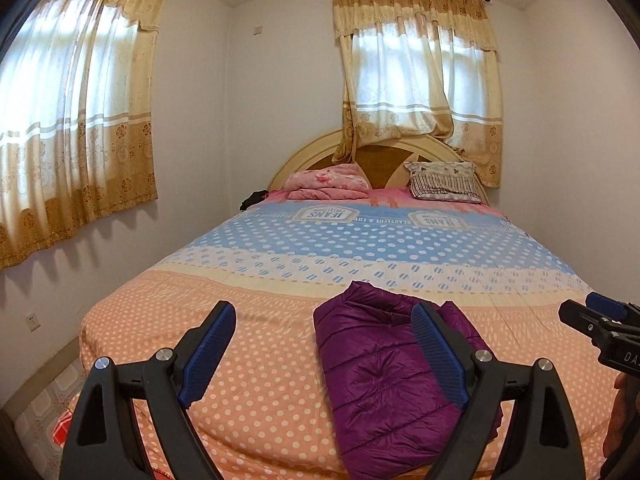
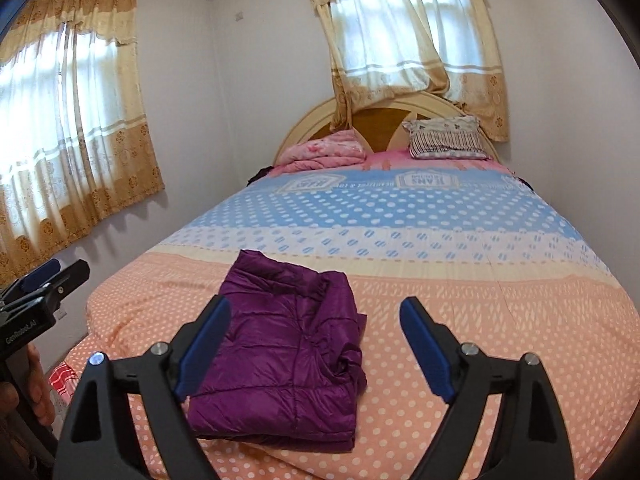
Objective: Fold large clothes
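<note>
A purple quilted jacket [image 1: 380, 376] lies folded into a compact rectangle on the bed's orange dotted cover near the foot edge; it also shows in the right wrist view [image 2: 284, 352]. My left gripper [image 1: 322, 354] is open and empty, held above the bed just left of the jacket. My right gripper [image 2: 316, 346] is open and empty, held above the bed with the jacket under its left finger. Each gripper's tip shows at the edge of the other's view, the right [image 1: 600, 312] and the left [image 2: 52, 280].
The bed [image 1: 256, 360] fills the room between walls on both sides. A pink folded blanket [image 1: 328, 182] and a striped pillow [image 1: 444, 182] lie at the headboard. Curtained windows [image 1: 76, 120] stand on the left and far walls. Tiled floor [image 1: 44, 408] runs left of the bed.
</note>
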Tool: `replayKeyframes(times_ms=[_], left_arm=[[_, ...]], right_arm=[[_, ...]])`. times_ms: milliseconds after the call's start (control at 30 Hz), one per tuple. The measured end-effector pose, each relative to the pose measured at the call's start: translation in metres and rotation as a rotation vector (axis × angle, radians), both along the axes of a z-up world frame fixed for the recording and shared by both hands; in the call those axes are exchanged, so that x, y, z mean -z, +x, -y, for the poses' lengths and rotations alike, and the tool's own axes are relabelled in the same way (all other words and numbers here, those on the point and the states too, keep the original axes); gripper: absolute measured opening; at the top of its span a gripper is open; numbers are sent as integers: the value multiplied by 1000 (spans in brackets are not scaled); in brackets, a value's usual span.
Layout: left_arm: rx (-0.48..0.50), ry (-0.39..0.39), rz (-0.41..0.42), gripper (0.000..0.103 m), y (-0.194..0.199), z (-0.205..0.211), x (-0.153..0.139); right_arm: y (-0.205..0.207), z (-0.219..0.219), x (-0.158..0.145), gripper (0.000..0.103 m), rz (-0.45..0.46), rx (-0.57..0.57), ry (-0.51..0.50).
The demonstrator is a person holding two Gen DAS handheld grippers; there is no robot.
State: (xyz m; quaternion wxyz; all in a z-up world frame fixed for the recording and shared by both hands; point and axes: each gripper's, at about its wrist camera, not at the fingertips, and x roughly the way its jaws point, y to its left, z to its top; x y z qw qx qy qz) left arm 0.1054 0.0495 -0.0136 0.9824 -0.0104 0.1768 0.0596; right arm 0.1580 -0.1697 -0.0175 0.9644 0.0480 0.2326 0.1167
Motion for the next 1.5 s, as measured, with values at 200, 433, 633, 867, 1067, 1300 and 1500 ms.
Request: replayKeyframes(times_ms=[200,433,633,867,1067,1300,1500], left_arm=[[5,13,9,90,-1,3,3],[7,16,6,90,-1,4,4],[8,18,2,90,0,3,6],[8,19,3,90,-1,2,5],[8,20,1,90,-1,1,5],[11,25,2,90,-1,1,6],[12,27,-1,90,0,1,7]], right_arm=[[-4,-4,1,89,5,-11,-5],[-7,-7,1,90,9,-18,-9],[-5,-9,2,91,6,-25,-10],[-6,-13,3,91,2,-33,-9],[-6,-15,4,91,-4,-42,-9],[-8,-18,4,91,-6,-48,-10],[-9,-20,6,91,-8,-53,-9]])
